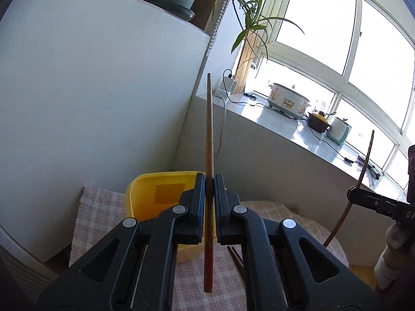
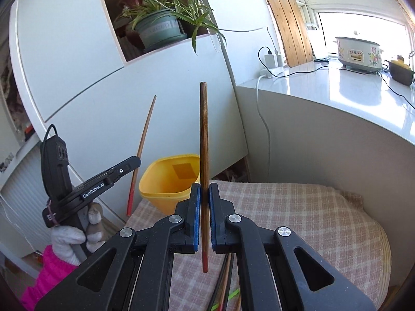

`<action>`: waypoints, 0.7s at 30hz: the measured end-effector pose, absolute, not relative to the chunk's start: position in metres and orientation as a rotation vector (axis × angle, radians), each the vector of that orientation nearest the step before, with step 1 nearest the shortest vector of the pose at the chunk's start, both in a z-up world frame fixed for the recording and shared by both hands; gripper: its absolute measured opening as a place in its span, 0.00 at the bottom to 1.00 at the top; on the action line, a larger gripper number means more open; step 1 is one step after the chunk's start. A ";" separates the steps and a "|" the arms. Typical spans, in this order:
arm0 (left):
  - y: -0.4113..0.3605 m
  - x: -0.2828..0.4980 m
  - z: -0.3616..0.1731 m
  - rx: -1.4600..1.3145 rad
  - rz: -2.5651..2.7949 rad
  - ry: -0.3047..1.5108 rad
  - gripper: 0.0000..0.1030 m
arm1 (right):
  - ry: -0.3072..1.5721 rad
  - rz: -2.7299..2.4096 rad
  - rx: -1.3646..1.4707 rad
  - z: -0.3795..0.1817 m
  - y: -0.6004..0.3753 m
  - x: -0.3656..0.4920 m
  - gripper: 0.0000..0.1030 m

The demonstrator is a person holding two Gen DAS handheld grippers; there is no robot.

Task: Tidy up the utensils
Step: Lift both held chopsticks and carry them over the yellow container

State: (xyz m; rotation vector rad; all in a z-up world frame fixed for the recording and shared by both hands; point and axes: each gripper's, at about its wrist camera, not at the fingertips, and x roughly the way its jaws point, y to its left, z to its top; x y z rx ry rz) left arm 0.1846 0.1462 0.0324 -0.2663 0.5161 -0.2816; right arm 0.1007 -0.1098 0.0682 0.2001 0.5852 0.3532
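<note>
My left gripper (image 1: 209, 181) is shut on a wooden chopstick (image 1: 209, 134) with a red lower end, held upright above the checked cloth. My right gripper (image 2: 204, 189) is shut on a second brown chopstick (image 2: 203, 134), also upright. Each view catches the other gripper from the side: the right gripper (image 1: 352, 190) with its chopstick (image 1: 363, 171), the left gripper (image 2: 136, 161) with its chopstick (image 2: 144, 137), held by a gloved hand (image 2: 67, 238). A yellow plastic container (image 1: 160, 194) (image 2: 168, 181) stands open just beyond both grippers. More loose chopsticks (image 2: 225, 277) (image 1: 237, 256) lie on the cloth below.
The checked cloth (image 2: 298, 220) covers a small round table. White cabinet doors (image 1: 90, 90) rise behind the container. A grey counter (image 2: 324, 88) to the right carries a floral cooker (image 2: 359, 53), cables and small appliances. A potted plant (image 2: 158, 28) sits in a niche above.
</note>
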 end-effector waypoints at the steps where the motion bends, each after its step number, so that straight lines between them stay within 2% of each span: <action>1: 0.148 0.189 0.032 -0.269 -0.276 0.512 0.04 | 0.581 0.358 0.201 0.069 -0.108 0.105 0.05; 21: 0.166 0.242 0.002 -0.276 -0.204 0.479 0.04 | 0.486 0.399 0.234 0.100 -0.070 0.171 0.05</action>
